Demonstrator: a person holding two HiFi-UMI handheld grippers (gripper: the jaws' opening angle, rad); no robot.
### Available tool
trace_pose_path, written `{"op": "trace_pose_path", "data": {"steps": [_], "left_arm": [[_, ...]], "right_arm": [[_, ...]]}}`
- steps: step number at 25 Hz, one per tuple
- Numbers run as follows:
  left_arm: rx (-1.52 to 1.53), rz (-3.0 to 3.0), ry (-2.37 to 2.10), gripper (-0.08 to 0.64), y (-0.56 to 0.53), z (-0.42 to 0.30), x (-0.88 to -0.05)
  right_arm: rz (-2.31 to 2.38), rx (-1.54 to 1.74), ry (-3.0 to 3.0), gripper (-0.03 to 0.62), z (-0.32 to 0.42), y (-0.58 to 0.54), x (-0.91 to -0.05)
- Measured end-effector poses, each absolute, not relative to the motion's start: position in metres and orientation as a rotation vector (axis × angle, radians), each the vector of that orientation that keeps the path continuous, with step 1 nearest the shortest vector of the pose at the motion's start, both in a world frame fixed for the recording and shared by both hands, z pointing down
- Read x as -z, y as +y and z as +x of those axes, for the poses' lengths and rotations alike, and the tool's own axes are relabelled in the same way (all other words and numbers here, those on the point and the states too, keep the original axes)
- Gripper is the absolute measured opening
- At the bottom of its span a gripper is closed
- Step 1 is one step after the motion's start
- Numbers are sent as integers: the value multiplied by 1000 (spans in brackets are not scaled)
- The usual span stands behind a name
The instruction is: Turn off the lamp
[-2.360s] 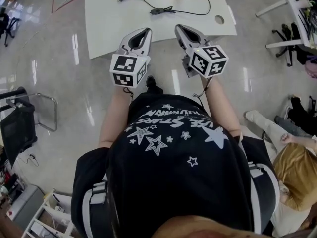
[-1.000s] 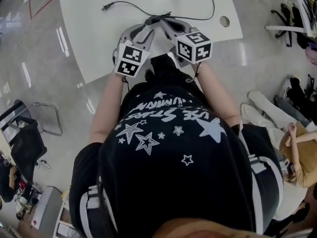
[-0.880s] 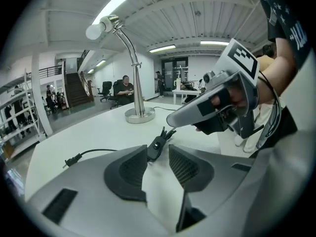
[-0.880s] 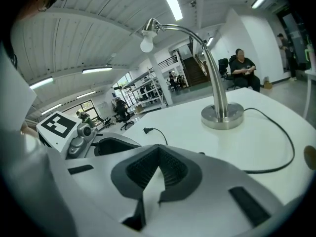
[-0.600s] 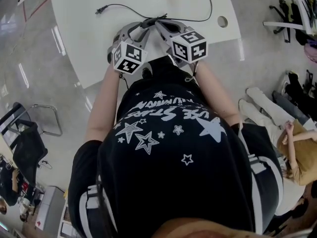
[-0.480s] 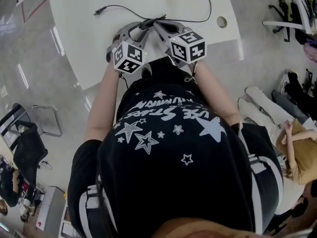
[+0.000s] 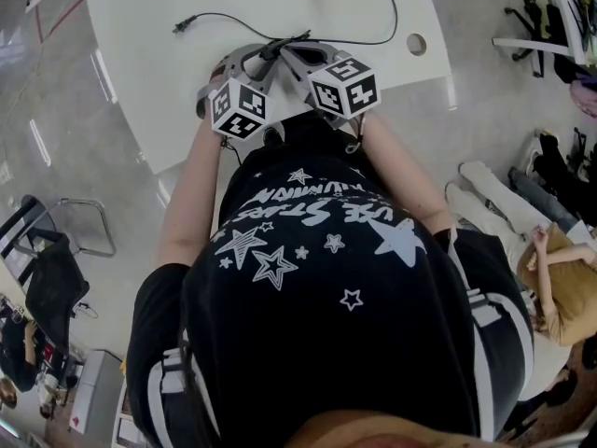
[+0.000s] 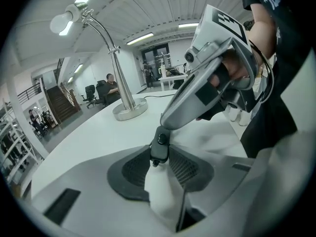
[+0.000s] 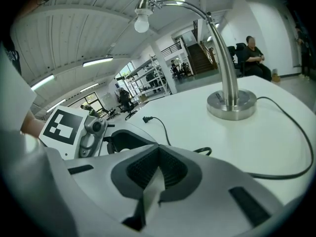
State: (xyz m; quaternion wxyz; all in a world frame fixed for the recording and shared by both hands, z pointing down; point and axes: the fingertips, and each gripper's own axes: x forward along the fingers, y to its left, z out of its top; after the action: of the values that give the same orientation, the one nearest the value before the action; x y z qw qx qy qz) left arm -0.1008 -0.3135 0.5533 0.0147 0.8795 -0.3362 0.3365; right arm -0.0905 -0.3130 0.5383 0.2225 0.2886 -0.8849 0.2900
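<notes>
1. Left gripper (image 8: 158,157): your jaws are drawn almost together and pinch a small black in-line switch (image 8: 158,144) at their tips. Behind it, only a narrow pale wedge shows between the mesh pads.
2. Right gripper (image 9: 158,151): your jaws are fully together, the tips meeting in a point with nothing between the pads. In the left gripper view its nose comes down from the upper right and touches the top of the switch.
3. Lamp (image 9: 227,78): it stands upright on the white table (image 7: 159,73), well beyond both grippers. Its round metal base sits flat and its curved neck arches toward you, with the bulb (image 9: 141,22) at the end. Whether the bulb is lit cannot be told.
4. Cord (image 9: 162,131): it runs across the table from a loose plug (image 9: 146,119) to where your two grippers meet. Another stretch loops from the lamp base round your right side.
5. Head view: both grippers converge over the near part of the table, tips together at the switch.
</notes>
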Motion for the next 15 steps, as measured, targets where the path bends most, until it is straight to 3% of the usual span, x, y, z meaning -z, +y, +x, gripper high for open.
{"op": "trace_pose_path", "data": {"steps": [15], "left_arm": [[-1038, 2750, -982, 124, -315, -101, -554]], "right_arm": [[734, -810, -2363, 6, -97, -322, -551]]}}
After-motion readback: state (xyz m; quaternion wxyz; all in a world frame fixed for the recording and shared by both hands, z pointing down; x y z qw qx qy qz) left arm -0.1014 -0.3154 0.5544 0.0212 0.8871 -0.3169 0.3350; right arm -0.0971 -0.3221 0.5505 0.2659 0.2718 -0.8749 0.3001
